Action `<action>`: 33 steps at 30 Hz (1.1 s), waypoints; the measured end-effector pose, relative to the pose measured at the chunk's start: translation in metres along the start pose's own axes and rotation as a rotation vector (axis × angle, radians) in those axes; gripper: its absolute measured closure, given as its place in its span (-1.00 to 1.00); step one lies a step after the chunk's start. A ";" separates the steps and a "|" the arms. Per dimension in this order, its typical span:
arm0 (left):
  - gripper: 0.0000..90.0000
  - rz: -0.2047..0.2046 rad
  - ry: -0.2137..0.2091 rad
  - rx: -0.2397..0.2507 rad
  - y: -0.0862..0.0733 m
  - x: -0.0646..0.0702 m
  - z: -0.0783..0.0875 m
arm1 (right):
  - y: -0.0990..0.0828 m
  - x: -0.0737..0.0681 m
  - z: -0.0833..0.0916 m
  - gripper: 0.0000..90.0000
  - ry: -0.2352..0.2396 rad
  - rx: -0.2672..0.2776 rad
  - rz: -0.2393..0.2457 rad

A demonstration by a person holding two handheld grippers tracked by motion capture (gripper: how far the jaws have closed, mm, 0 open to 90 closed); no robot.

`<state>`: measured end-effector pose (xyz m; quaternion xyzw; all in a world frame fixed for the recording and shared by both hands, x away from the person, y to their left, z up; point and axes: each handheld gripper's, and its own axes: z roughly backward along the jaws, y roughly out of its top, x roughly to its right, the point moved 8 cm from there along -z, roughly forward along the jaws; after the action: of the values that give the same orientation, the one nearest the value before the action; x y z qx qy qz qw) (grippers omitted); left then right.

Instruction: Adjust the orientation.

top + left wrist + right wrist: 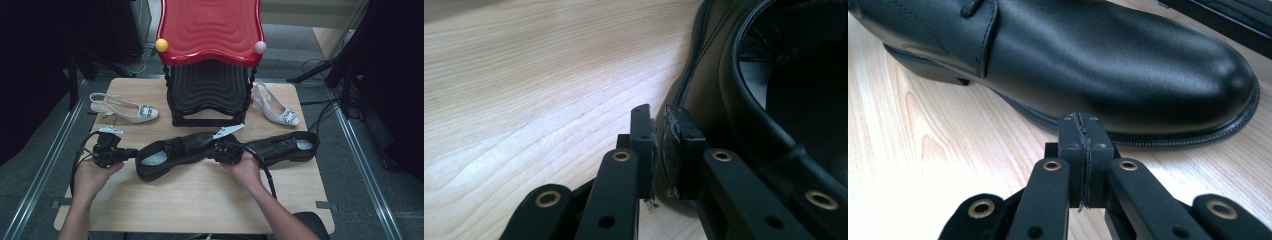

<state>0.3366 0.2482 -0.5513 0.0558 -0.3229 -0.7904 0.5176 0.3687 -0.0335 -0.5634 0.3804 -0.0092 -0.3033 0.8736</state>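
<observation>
A black leather shoe (175,150) lies on the wooden table (200,200), heel opening to the left and toe to the right. My left gripper (134,151) sits low at its heel (724,75). Its jaws stand almost together (658,112), a narrow slit between the pads and nothing in it. The right pad (674,145) lies against the heel's outer wall. My right gripper (220,148) is at the toe (1098,60), shut (1081,120) with the pads flush and empty, just short of the sole's edge.
A second black shoe (285,147) lies to the right. A black rack with a red top shelf (210,30) stands at the table's back, flanked by one white slingback shoe (127,109) on the left and another (277,110) on the right. Cables trail on the floor to the right.
</observation>
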 end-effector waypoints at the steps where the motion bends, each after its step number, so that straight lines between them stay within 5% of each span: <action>1: 0.87 -0.009 0.005 -0.012 0.001 0.001 -0.003 | -0.001 0.000 0.001 0.98 0.000 0.000 0.000; 10: 0.92 0.000 -0.059 -0.031 -0.001 0.006 -0.006 | -0.008 -0.004 0.007 0.99 -0.003 -0.004 0.000; 18: 0.91 -0.029 -0.074 -0.044 -0.004 0.016 -0.004 | -0.007 -0.006 0.006 0.99 0.007 -0.003 0.001; 33: 0.90 -0.099 -0.131 -0.062 -0.014 0.060 -0.004 | 0.009 -0.022 -0.004 1.00 0.074 0.011 0.031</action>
<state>0.3003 0.1985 -0.5480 0.0038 -0.3286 -0.8266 0.4570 0.3570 -0.0143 -0.5553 0.3959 0.0155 -0.2756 0.8759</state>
